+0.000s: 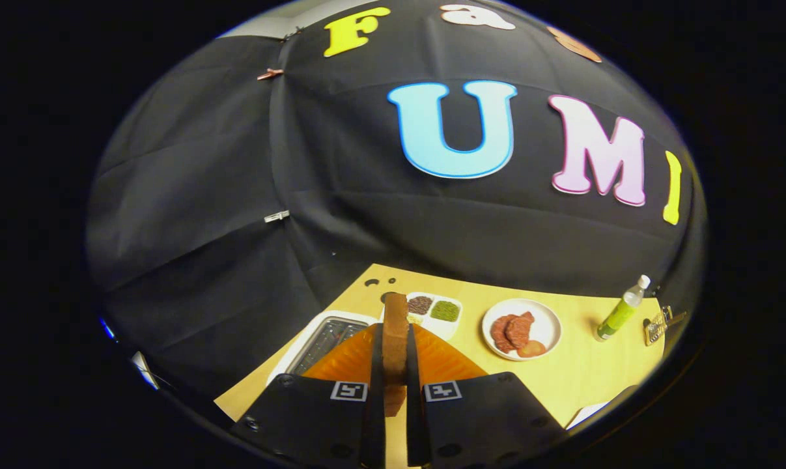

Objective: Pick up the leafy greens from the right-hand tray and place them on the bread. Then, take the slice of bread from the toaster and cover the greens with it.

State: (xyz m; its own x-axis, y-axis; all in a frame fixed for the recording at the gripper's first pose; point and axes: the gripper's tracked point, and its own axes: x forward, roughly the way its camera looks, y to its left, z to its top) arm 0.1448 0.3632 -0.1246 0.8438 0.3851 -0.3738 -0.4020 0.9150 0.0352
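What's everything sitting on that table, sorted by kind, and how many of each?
Bread slices: 1, held upright, with both fingers of the tongs pressing on it
Plates: 2, orange plate and white plate with meat slices
Trays: 2, white divided tray and metal tray
Bottles: 1, green bottle
Total: 6

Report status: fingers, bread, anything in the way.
Gripper shut on bread slice, held upright on edge between the fingers. Orange tray just ahead, below; white plate beyond. Nothing blocking.
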